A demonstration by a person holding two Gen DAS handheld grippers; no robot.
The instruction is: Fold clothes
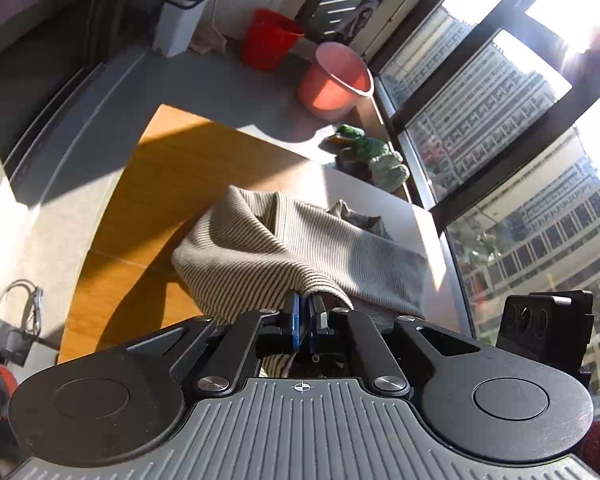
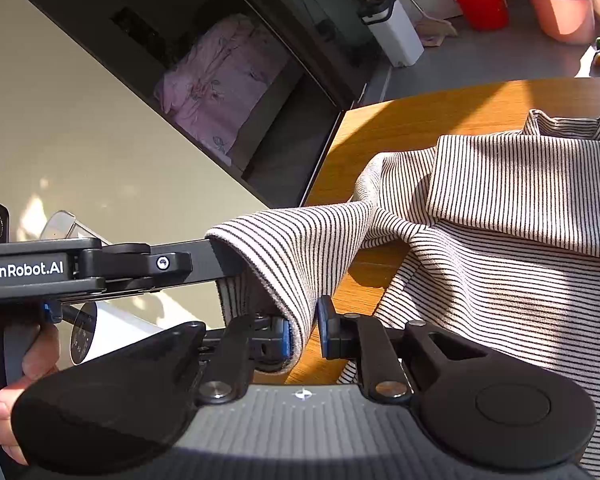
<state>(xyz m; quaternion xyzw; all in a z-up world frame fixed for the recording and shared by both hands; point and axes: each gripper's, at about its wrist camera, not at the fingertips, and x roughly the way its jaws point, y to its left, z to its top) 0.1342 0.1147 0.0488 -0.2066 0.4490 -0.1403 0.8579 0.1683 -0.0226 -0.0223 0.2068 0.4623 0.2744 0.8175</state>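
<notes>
A brown-and-white striped garment (image 1: 300,248) lies partly folded on the wooden table (image 1: 140,200). My left gripper (image 1: 306,320) is shut on one edge of it and holds that edge up off the table. In the right wrist view the garment (image 2: 520,200) spreads to the right, collar at the back. The left gripper (image 2: 236,268) comes in from the left, its tips buried in the lifted fold. My right gripper (image 2: 304,332) sits just below it. The hanging fold rests against its left pad, and a narrow gap shows before the right pad (image 2: 325,326).
On the grey floor beyond the table stand a pink bucket (image 1: 336,80), a red bucket (image 1: 270,38) and a white bin (image 1: 180,20). A green plush toy (image 1: 374,152) lies by the window. A hand (image 2: 24,360) holds the left gripper's handle. The table edge (image 2: 328,160) runs beside the garment.
</notes>
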